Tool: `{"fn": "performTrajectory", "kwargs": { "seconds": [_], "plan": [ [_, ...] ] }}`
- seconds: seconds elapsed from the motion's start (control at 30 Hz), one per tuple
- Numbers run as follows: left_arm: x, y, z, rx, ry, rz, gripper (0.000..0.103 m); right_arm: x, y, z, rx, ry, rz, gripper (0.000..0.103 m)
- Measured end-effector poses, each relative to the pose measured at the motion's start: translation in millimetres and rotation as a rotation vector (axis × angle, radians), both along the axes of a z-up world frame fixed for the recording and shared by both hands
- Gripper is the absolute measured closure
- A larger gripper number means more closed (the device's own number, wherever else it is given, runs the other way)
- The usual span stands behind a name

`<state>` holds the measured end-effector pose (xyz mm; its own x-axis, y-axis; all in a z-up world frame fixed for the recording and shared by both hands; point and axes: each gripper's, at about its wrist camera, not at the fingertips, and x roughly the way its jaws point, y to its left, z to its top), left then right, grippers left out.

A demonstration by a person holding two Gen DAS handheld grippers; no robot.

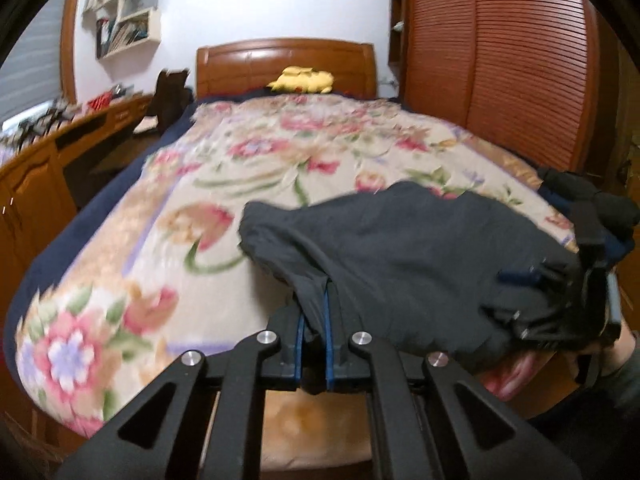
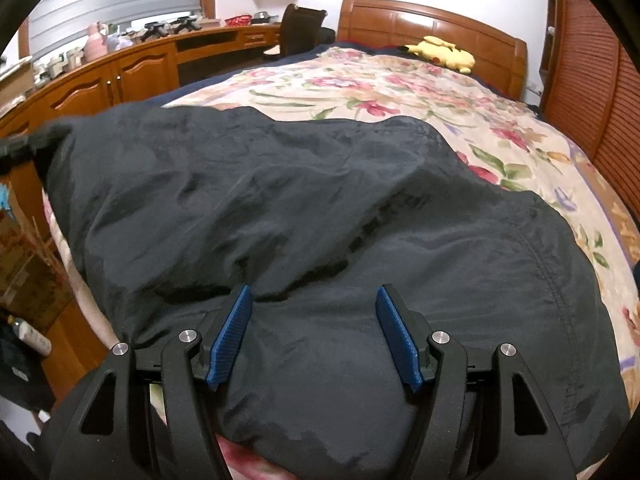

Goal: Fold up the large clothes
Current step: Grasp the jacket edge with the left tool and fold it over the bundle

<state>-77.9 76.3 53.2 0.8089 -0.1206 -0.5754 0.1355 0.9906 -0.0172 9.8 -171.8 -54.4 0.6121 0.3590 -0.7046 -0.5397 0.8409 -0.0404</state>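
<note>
A large dark grey garment (image 1: pixel 404 256) lies across the near end of a bed with a floral cover (image 1: pixel 256 160). My left gripper (image 1: pixel 314 312) is shut on a fold of the garment's left edge, which is pinched between the blue pads. In the right wrist view the garment (image 2: pixel 280 208) fills the foreground. My right gripper (image 2: pixel 314 300) is open, its blue pads (image 2: pixel 234 332) spread over the cloth near the bed's front edge, holding nothing. The right gripper also shows at the right edge of the left wrist view (image 1: pixel 592 264).
A wooden headboard (image 1: pixel 286 66) with a yellow plush toy (image 1: pixel 302 79) is at the far end. A wooden desk and cabinets (image 2: pixel 120 76) run along the left. A slatted wooden wardrobe (image 1: pixel 496 60) stands on the right. A dark chair (image 2: pixel 300 28) sits by the desk.
</note>
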Motion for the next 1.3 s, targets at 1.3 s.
{"fn": "performTrajectory", "kwargs": {
  "seconds": [1.3],
  "plan": [
    [20, -182, 48, 0.028, 0.036, -0.368, 0.089, -4, -144, 77, 0.14, -0.12, -0.304, 0.037]
  ]
}}
